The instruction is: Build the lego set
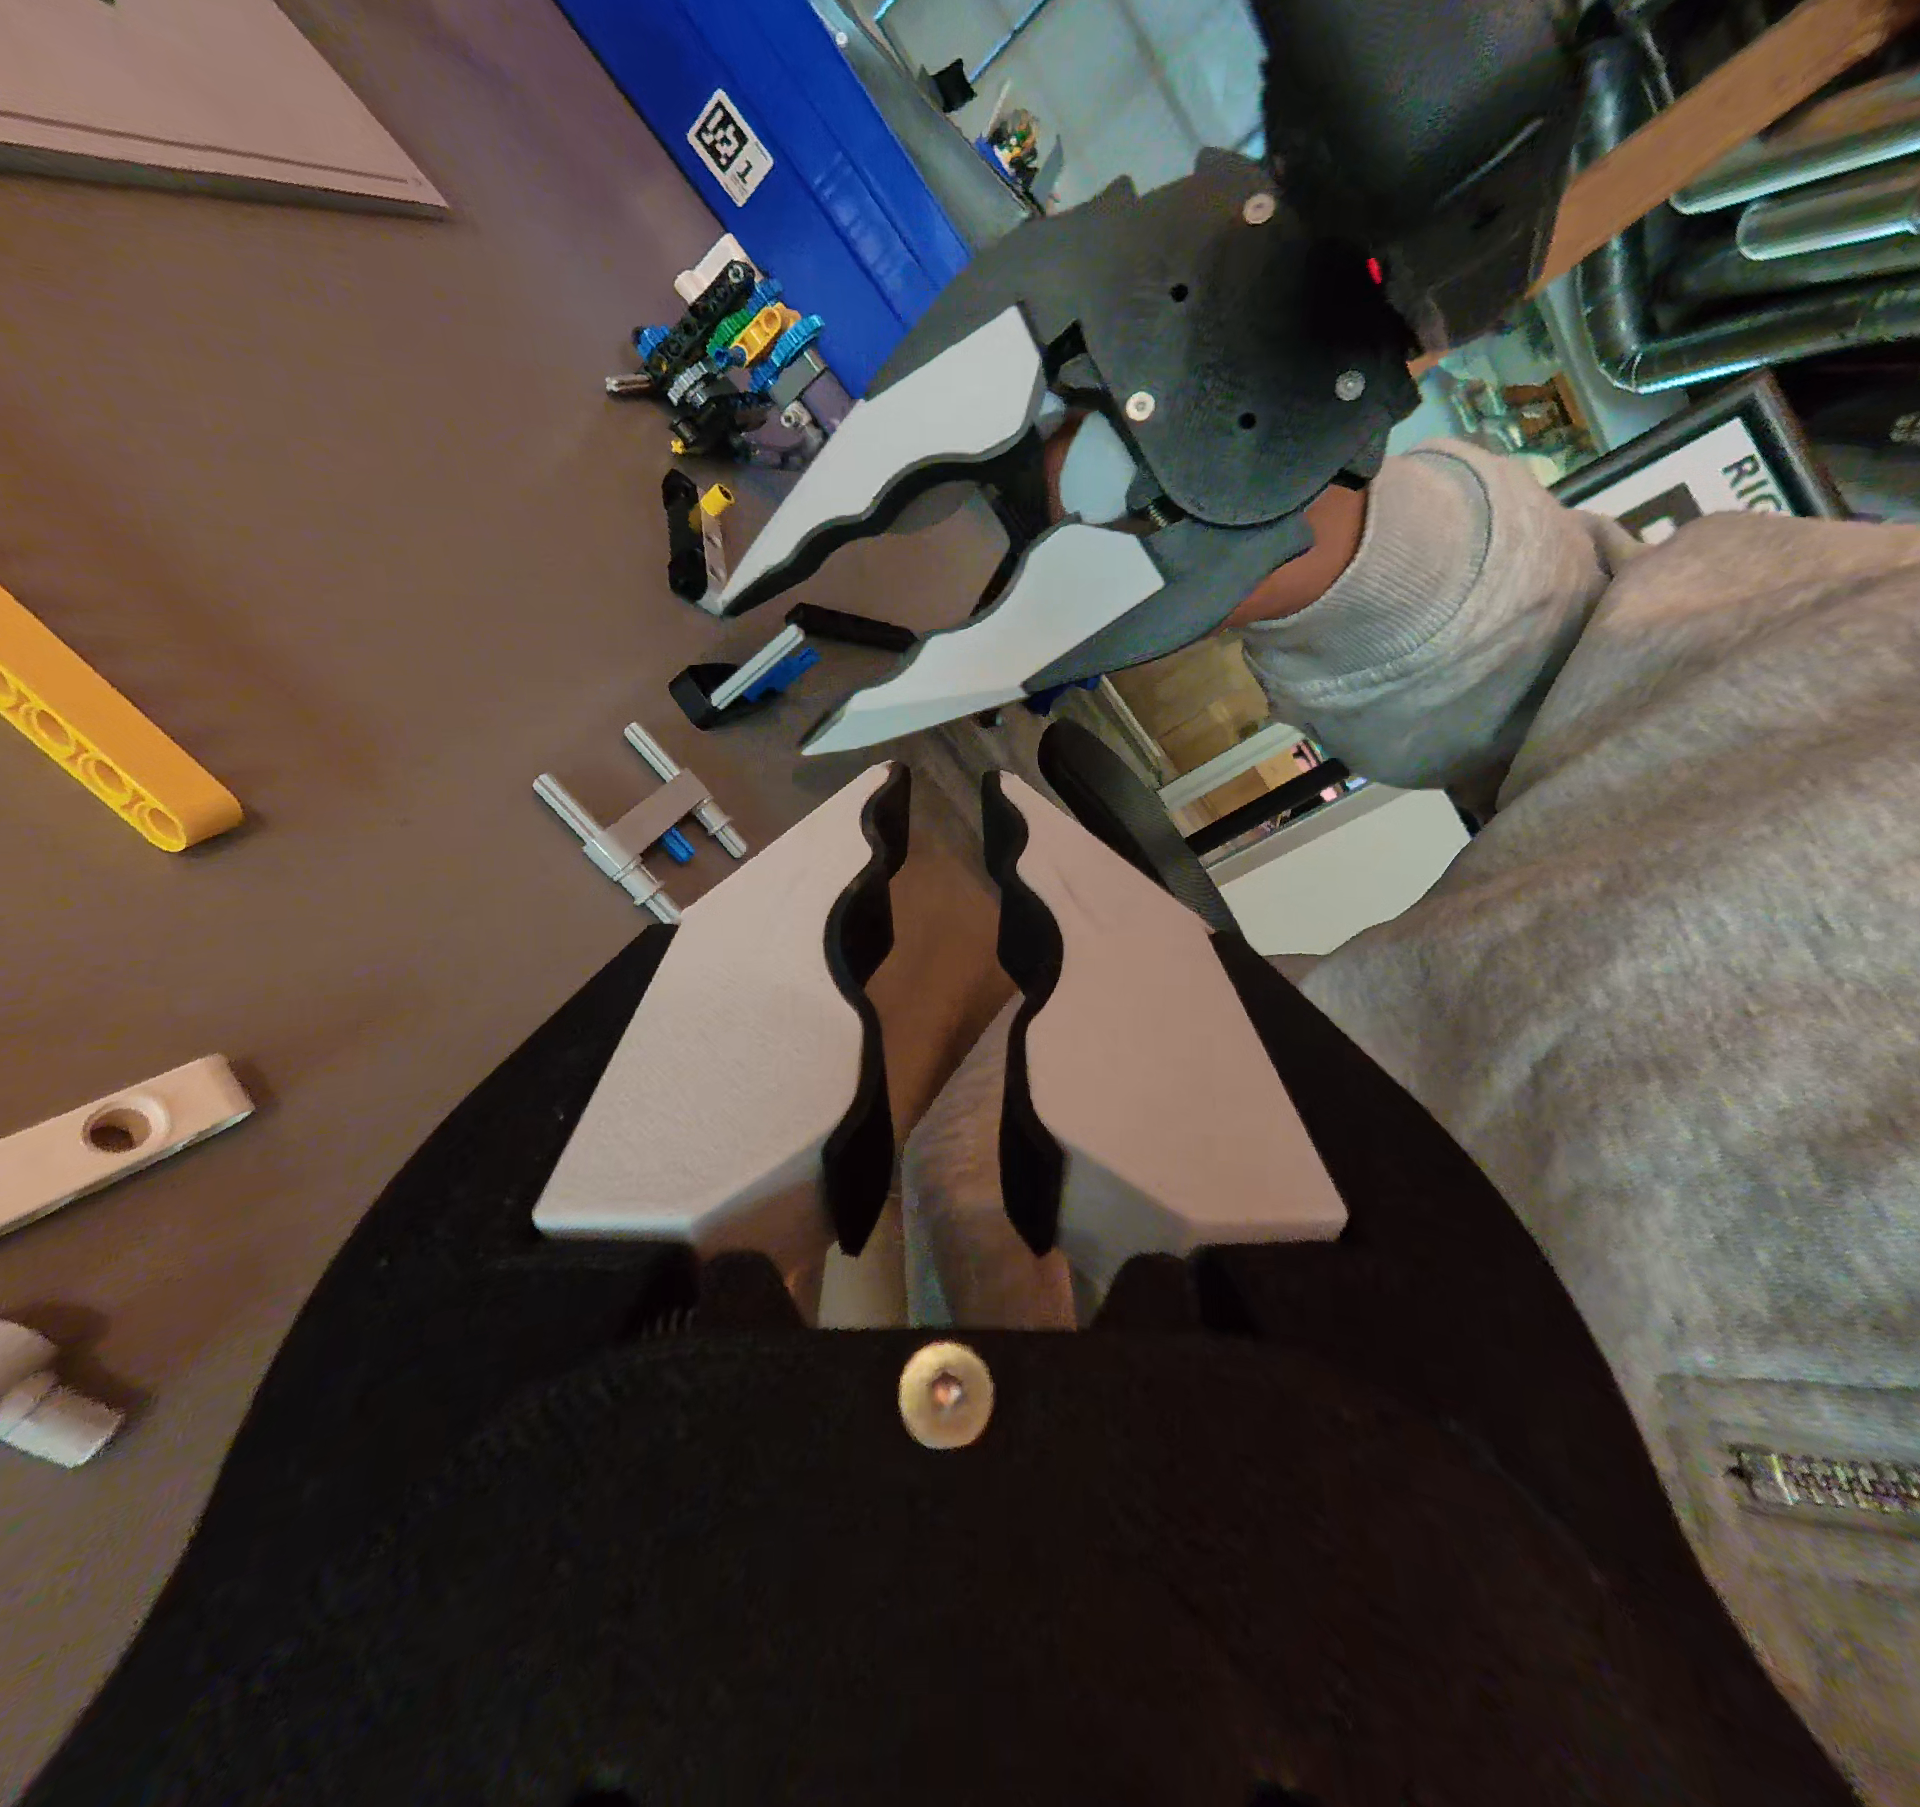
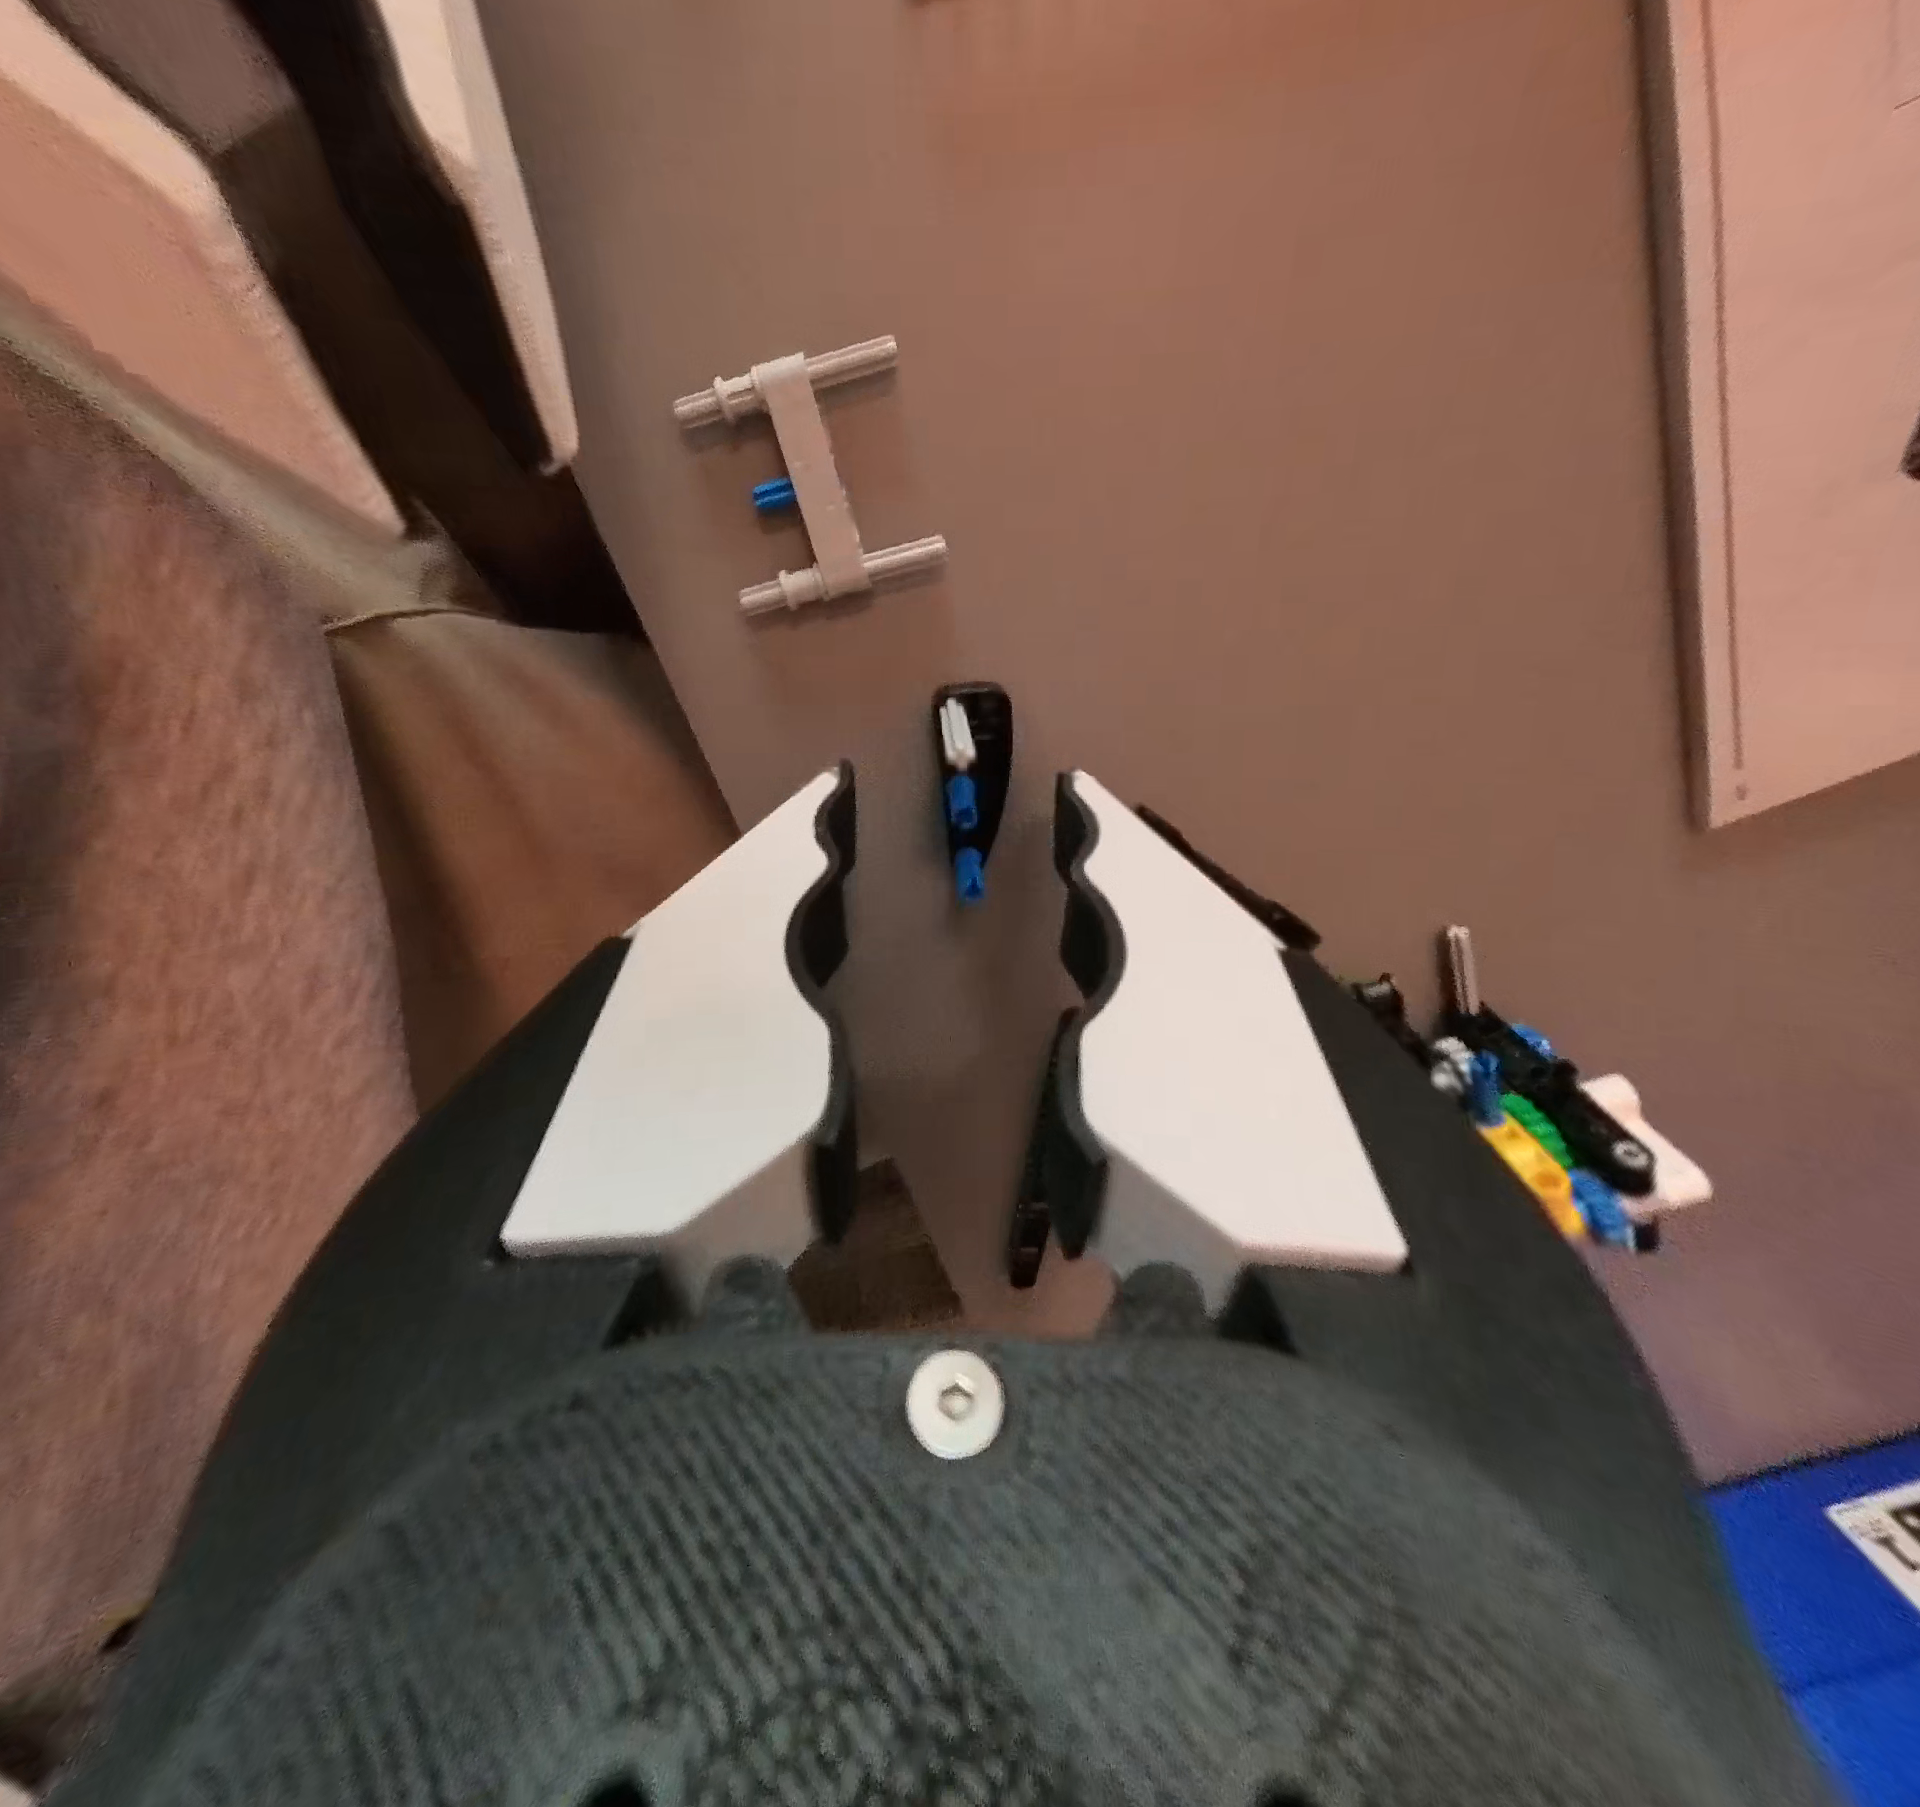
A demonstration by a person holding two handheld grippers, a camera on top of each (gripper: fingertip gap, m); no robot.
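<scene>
Black piece with pins: I see a short black plastic Lego beam carrying blue pins and a pale grey axle flat on the brown table, straight ahead of my right tool and just past its tips; from the left camera the same piece sits beside that tool's lower fingertip.
Right gripper: my jaws stand apart with bare tabletop between them, grasping nothing; from the left camera I see this tool tilted down toward the table, fingers spread, tips close to the surface.
Left gripper: a narrow gap shows between the wavy black pads and nothing is in it, so I call it released; it hangs at the table edge, tips near the right tool.
Grey frame: a grey Lego crossbar joining two light grey axles, with a small blue pin, lies beyond the black piece, apart from it; also seen at.
Partial build: a cluster of black, blue, yellow and green Lego Technic parts rests near a blue box.
Loose beams: a black beam with a yellow connector lies between the build and my right tool; a long yellow beam with round holes lies well to the side.
Table: brown matte surface.
Person: a grey sleeve behind the right tool.
</scene>
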